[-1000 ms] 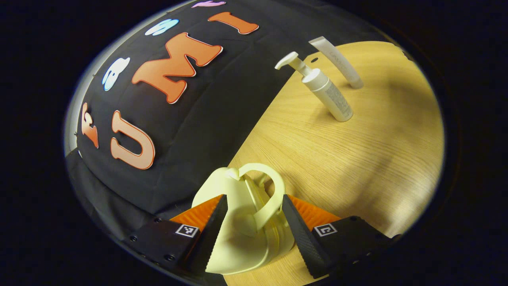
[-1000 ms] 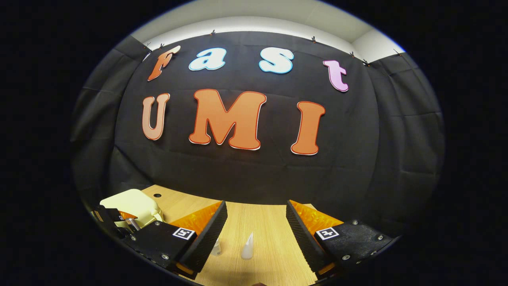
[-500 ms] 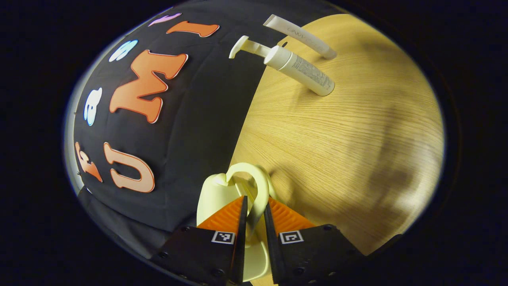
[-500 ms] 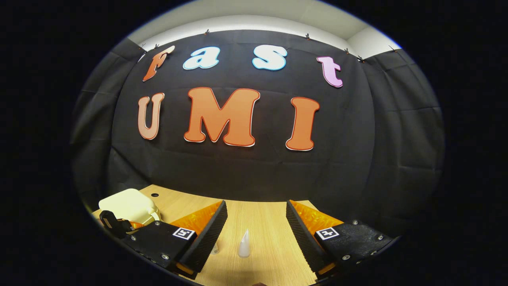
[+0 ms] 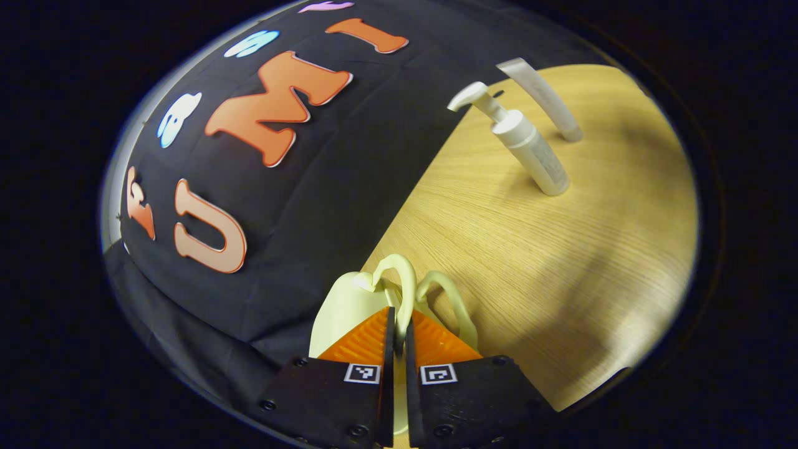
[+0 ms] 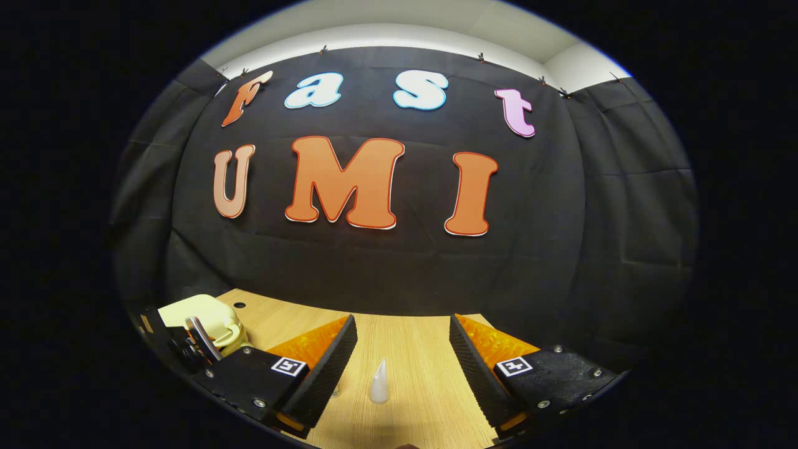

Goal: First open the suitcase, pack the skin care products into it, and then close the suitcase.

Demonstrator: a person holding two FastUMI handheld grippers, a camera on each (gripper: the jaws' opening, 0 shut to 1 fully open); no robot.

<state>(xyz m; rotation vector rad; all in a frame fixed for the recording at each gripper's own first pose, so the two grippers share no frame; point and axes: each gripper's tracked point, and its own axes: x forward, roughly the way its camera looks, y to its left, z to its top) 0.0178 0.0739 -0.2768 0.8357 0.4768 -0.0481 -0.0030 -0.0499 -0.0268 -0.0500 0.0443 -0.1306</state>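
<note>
Left gripper (image 5: 399,330) pinches 1 suitcase handle (image 5: 403,287); right gripper (image 6: 399,355) gapes wide.

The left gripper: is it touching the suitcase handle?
Touching. In the left gripper view, the left gripper is closed with both fingers pressed on one pale handle of the suitcase; no gap shows between them.

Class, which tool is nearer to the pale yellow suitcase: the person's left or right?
Left. The left tool is clamped on one handle of the suitcase. The right tool hangs open, apart, beside the suitcase, over the table.
</note>
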